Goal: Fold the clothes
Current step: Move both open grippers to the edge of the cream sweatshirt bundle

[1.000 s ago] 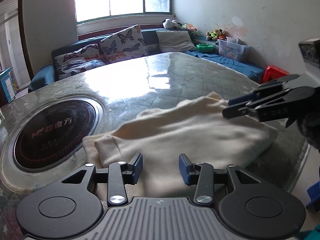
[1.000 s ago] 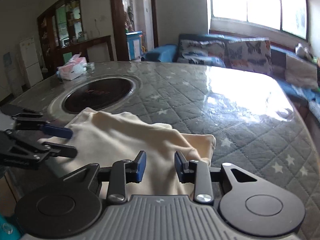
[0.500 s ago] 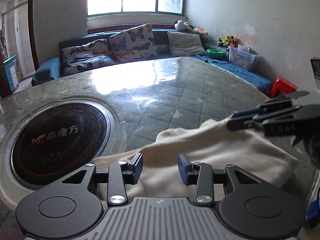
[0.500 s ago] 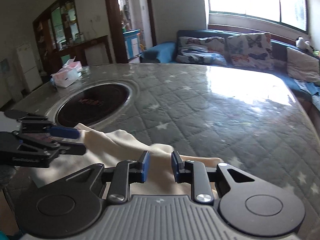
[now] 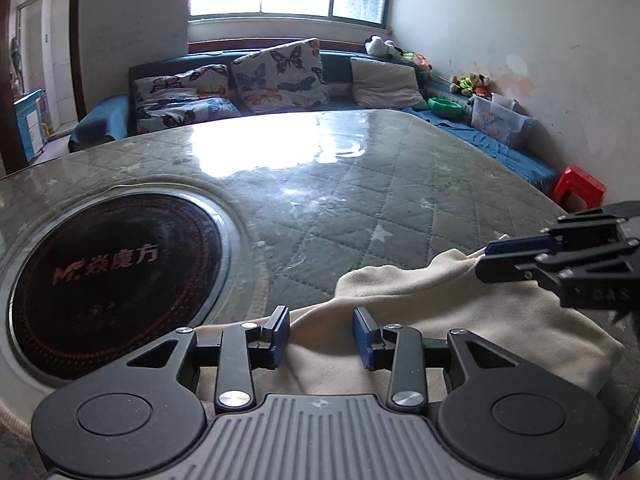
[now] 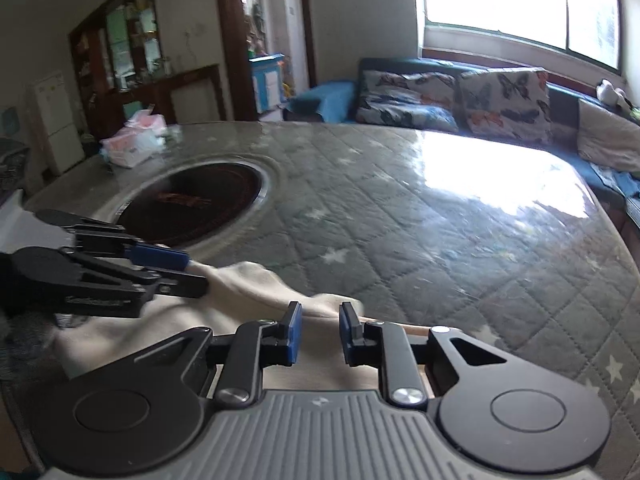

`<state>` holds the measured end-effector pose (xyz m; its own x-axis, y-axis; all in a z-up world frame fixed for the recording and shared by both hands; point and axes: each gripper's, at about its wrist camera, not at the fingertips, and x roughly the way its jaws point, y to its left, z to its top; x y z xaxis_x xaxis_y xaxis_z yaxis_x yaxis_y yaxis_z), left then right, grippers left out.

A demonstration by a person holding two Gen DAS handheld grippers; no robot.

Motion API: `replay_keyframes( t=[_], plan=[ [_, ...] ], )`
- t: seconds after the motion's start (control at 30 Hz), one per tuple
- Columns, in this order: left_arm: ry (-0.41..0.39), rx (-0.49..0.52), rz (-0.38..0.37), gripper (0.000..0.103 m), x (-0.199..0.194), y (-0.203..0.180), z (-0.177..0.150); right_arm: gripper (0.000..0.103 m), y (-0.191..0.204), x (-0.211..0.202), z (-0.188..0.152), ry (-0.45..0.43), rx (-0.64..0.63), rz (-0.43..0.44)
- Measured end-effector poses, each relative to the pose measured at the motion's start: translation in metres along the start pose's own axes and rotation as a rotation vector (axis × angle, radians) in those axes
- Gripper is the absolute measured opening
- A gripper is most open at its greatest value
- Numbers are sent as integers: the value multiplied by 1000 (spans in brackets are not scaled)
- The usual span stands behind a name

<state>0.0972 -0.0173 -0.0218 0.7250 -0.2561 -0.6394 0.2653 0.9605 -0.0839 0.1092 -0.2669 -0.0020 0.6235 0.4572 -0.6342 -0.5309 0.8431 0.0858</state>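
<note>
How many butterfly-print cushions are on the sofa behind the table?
2. One butterfly cushion lies low at the sofa's left end; the other stands propped upright right of it, next to a plain grey cushion. More could be hidden beyond the view.

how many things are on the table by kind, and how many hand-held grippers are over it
cream garment: 1, lying crumpled at the near edge of the table
round black cooktop set into the table: 1
tissue pack at the far side: 1
hand-held grippers: 2, left hand-held gripper and right hand-held gripper, both open above the garment
total: 5
</note>
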Motion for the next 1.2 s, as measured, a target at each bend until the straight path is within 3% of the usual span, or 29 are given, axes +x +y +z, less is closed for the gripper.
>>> replay_keyframes(
  t=[0.13, 0.33, 0.8, 1.1, 1.2],
  plan=[
    [-36, 18, 24, 39, -24, 3, -12, 19, 18, -6, -5, 1, -35, 41],
    [-30, 35, 65, 40, -39, 13, -37, 19, 45, -5, -13, 20, -93, 91],
    [-86, -98, 125, 42, -75, 54, -45, 19, 114, -3, -19, 16, -265, 164],
    [-75, -160, 121, 42, -85, 69, -56, 19, 155, -8, -24, -3, -367, 208],
    [-66, -170, 103, 42, -85, 68, -58, 19, 167, 1, -31, 49, -408, 222]
  ],
)
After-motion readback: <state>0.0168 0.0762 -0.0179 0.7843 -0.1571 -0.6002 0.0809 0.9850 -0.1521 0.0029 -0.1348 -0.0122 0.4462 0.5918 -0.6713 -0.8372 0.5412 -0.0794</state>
